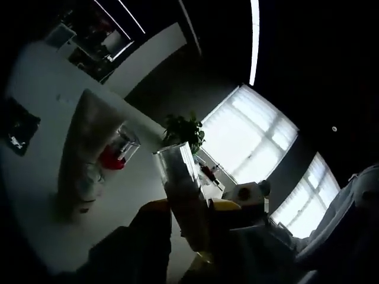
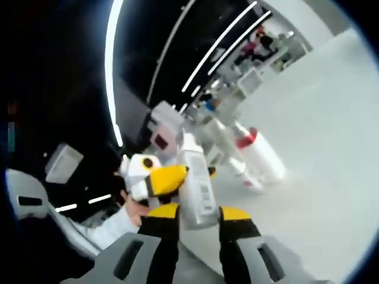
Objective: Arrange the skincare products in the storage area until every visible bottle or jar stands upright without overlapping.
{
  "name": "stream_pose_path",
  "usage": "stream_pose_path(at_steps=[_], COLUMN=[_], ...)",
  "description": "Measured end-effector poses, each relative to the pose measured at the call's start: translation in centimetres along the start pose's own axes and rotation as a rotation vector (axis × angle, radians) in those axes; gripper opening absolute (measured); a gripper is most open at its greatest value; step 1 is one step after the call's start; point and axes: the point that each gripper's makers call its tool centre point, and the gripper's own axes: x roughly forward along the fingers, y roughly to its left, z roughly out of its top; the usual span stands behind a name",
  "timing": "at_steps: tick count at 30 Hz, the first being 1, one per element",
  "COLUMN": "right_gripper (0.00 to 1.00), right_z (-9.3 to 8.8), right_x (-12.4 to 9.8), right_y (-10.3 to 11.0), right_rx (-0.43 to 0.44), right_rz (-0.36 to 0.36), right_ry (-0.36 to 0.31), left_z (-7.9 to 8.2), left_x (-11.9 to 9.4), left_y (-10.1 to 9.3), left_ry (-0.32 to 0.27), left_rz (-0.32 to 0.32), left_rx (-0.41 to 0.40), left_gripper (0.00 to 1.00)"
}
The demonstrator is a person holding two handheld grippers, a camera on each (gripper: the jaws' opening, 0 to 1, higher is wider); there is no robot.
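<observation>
Large open office or lab hall, dark ceiling with long strip lights (image 1: 255, 41), tall bright windows (image 1: 251, 139), potted plant (image 1: 184, 129) near them, broad white table (image 2: 320, 177), desks and equipment (image 2: 249, 80) far behind, people standing in the distance (image 2: 265, 41)

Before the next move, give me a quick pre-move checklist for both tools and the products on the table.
1. Right tool grip: ok. Its yellow-tipped jaws are shut on the white rectangular bottle with a printed label.
2. Left tool grip: ok. It is shut on the clear tall container.
3. Tool spacing: not ok. The left tool's yellow tip sits right against the white bottle in the right gripper view.
4. Held items upright: cannot tell, both views roll.
5. White tube with red band on the white table: not ok, appears to lie on its side.
6. Clear jar with red base: cannot tell, dim backlit view.
</observation>
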Motion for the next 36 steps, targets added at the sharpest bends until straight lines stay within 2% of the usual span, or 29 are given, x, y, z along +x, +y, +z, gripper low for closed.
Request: stream_pose_path(at_steps=[6, 8, 10, 15, 19, 24, 27, 36], right_gripper=[0.18, 0.11, 0.13, 0.14, 0.15, 0.17, 0.2, 0.2], right_z=[-0.1, 0.3, 0.7, 1.7, 2.4, 2.7, 3.0, 3.4], right_x=[-0.5, -0.9, -1.2, -1.8, -1.6, -0.8, -0.4, 0.4], right_y=[-0.6, -0.8, -1.0, -1.3, -0.8, -1.1, -1.0, -1.4], right_rx=[-0.034, -0.067, -0.076, -0.117, -0.15, -0.211, -0.207, -0.235], right_rz=[-0.037, -0.053, -0.076, -0.12, -0.128, -0.161, -0.151, -0.163], right_ry=[0.019, 0.007, 0.001, -0.012, -0.019, 0.01, 0.009, 0.035], left_z=[-0.2, -0.9, -1.4, -1.5, -1.9, -2.7, -3.1, -3.6], left_x=[0.0, -0.2, -0.2, 0.1, 0.2, 0.5, 0.6, 0.6], left_y=[0.5, 1.6, 2.0, 1.5, 1.8, 1.5, 1.5, 1.7], left_ry=[0.015, 0.062, 0.091, 0.084, 0.113, 0.145, 0.161, 0.19], left_rz=[0.028, 0.085, 0.11, 0.089, 0.11, 0.108, 0.108, 0.122], left_rx=[0.059, 0.126, 0.182, 0.19, 0.264, 0.317, 0.34, 0.414], left_gripper=[0.19, 0.19, 0.19, 0.18, 0.18, 0.18, 0.17, 0.17])
